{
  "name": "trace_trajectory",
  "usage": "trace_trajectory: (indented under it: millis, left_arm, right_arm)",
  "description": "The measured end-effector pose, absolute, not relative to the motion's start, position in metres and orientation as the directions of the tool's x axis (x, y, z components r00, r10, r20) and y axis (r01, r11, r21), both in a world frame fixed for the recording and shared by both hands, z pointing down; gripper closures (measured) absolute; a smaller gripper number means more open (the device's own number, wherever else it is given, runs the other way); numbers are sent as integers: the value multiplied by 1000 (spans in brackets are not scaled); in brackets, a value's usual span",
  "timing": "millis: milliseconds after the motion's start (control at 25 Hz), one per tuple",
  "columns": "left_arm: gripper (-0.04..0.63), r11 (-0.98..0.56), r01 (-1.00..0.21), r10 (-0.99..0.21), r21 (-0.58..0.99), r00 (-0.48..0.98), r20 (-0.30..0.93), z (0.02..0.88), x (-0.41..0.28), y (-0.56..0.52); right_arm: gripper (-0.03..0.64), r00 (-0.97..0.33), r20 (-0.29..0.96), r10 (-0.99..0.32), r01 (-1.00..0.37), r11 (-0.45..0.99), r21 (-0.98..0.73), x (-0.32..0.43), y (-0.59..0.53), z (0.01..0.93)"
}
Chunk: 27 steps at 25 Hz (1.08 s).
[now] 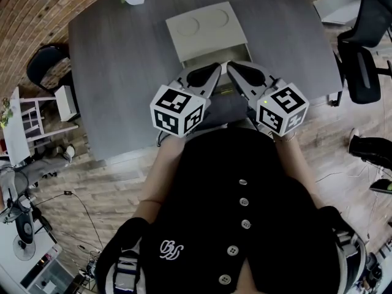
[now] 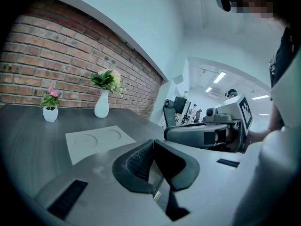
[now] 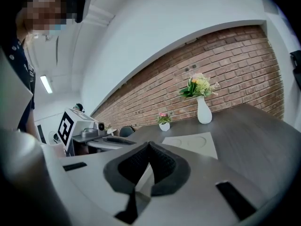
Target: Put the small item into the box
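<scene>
I hold my left gripper [image 2: 151,149] low over the near edge of the grey counter [image 1: 122,72], its fingers [image 2: 136,161] clenched tip to tip with nothing caught between them. My right gripper [image 3: 146,150] sits just beside it, its fingers [image 3: 162,166] pressed together the same way and likewise bare. From the head view both point at the beige box [image 1: 211,59], which rests on the counter just ahead of the tips, its flat panel with two round recesses lying on the far side. I cannot make out the small item in any view. A small pot of pink flowers [image 2: 50,106] and a white vase [image 2: 101,105] stand at the counter's far end by the brick wall [image 3: 225,62].
</scene>
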<state>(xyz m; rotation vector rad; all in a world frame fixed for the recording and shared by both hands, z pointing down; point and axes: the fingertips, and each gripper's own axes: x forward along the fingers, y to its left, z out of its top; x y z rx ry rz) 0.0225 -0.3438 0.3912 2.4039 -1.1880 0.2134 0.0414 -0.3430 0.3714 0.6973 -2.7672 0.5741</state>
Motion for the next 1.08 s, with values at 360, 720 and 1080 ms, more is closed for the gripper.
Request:
trace_trajectory:
  millis: [360, 720, 1080]
  left_arm:
    - [580, -531, -781, -702, 328, 622, 347, 396, 22, -339]
    - [580, -531, -782, -690, 327, 623, 369, 401, 23, -338]
    - [580, -520, -785, -685, 336, 618, 384, 408, 22, -336]
  right_arm:
    - [612, -859, 328, -393, -490, 816, -305, 38, -337, 374]
    - [612, -848, 337, -409, -511, 800, -315, 42, -340, 377]
    - [612, -843, 340, -417, -519, 795, -314, 42, -343, 379]
